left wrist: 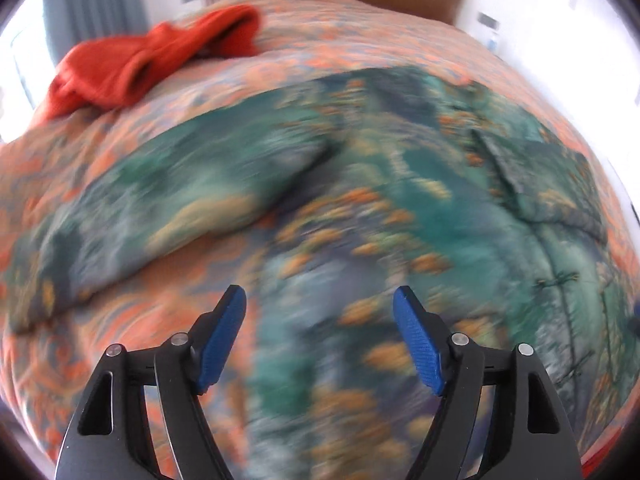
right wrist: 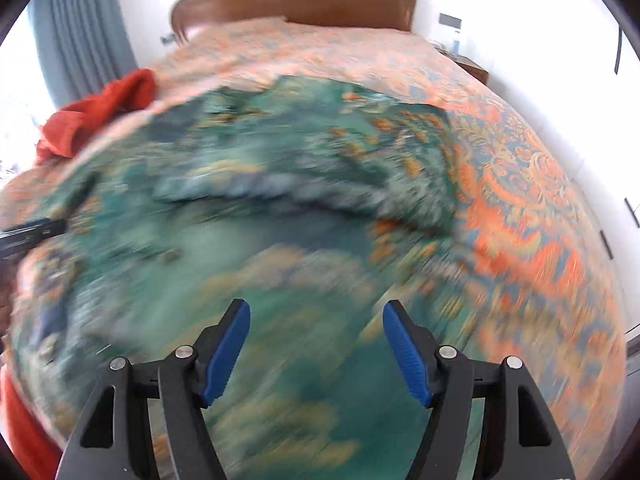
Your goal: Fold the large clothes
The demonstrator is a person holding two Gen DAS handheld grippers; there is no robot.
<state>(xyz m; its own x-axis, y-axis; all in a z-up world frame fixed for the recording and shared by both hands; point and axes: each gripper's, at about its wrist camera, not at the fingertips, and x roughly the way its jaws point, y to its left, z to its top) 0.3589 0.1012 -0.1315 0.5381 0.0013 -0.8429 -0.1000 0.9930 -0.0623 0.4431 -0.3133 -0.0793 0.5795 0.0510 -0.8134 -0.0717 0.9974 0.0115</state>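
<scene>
The green patterned garment [left wrist: 360,184] was spread across the bed [right wrist: 520,184]. Both the left gripper [left wrist: 319,340] and the right gripper [right wrist: 316,350] were held with jaws spread, empty; a hem edge would best be pinched evenly.

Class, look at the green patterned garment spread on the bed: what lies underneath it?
The green garment lies on the orange patterned bedspread, which shows all round it. The bedspread directly beneath is covered, so anything there cannot be seen.
</scene>
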